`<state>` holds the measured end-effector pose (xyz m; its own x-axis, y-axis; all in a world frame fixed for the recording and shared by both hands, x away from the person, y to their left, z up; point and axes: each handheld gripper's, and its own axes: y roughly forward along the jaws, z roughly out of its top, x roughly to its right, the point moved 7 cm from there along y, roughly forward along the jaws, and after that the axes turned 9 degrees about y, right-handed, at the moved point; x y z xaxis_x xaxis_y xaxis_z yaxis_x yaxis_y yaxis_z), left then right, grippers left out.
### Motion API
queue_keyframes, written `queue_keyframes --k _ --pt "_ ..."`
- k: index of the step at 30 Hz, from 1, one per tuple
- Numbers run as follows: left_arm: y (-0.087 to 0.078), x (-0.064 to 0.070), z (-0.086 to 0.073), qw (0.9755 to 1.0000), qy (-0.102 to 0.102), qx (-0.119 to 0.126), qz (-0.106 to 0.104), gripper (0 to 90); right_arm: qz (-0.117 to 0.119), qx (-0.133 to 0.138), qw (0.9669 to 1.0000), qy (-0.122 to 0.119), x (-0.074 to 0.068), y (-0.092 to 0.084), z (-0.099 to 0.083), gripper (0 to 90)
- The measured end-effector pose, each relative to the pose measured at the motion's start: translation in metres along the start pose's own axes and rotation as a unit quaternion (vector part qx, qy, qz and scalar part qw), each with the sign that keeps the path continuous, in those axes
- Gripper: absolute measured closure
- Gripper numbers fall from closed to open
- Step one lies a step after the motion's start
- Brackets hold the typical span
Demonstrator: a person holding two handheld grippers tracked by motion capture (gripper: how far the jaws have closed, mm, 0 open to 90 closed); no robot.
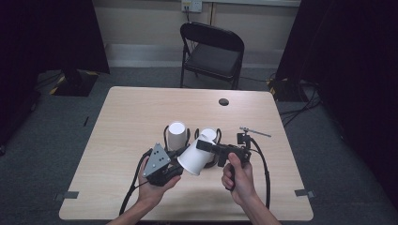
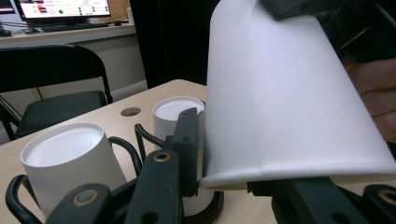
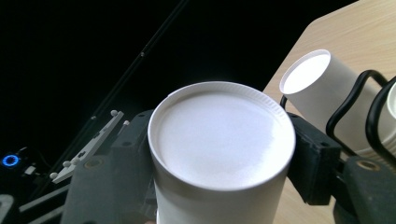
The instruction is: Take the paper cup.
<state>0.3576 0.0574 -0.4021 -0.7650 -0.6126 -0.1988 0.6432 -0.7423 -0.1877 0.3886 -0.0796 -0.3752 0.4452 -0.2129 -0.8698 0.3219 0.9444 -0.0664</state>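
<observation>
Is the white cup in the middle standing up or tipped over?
Tipped. The held cup lies slanted between both grippers, wide rim toward the person.

Cup's (image 2: 280, 93) mouth probably hidden below

Two upturned cups (image 1: 177, 135) in wire holders (image 1: 165, 132) mid-table — near edge (image 1: 197, 208) bare.

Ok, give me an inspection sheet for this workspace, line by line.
Surface: wooden table, bare apart from the job's things.
Job's things: tilted cup held in the air; two upturned cups standing in wire holders.
Clutter: nothing seen.
Grippers: left gripper clamps the cup's rim end, right gripper its base end.
Cables: black cables trail towards the person.
Surroundings: folding chair, dark curtains.
</observation>
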Motion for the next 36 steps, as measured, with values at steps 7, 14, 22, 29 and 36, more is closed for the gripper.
queue_keyframes --k 7,14,22,29,36 --pt "-0.001 -0.001 -0.004 0.9996 -0.004 -0.005 -0.027 84.1 -0.007 -0.007 0.9999 0.006 0.007 0.000 -0.002 30.2" --pt "-0.001 0.003 -0.006 0.9981 -0.022 -0.011 -0.056 84.5 -0.041 0.014 0.9976 -0.054 0.008 -0.003 0.002 24.3" --pt "-0.004 0.007 -0.011 0.9952 -0.029 -0.023 -0.091 84.4 -0.073 0.034 0.9919 -0.099 0.011 -0.008 0.007 21.1" --pt "-0.007 0.005 -0.020 0.9937 -0.043 -0.048 -0.092 84.6 -0.097 0.041 0.9870 -0.121 0.013 -0.013 0.009 22.1" --pt "-0.011 0.002 -0.023 0.9922 -0.051 -0.073 -0.087 85.0 -0.109 0.044 0.9800 -0.161 0.010 -0.020 0.011 22.1"
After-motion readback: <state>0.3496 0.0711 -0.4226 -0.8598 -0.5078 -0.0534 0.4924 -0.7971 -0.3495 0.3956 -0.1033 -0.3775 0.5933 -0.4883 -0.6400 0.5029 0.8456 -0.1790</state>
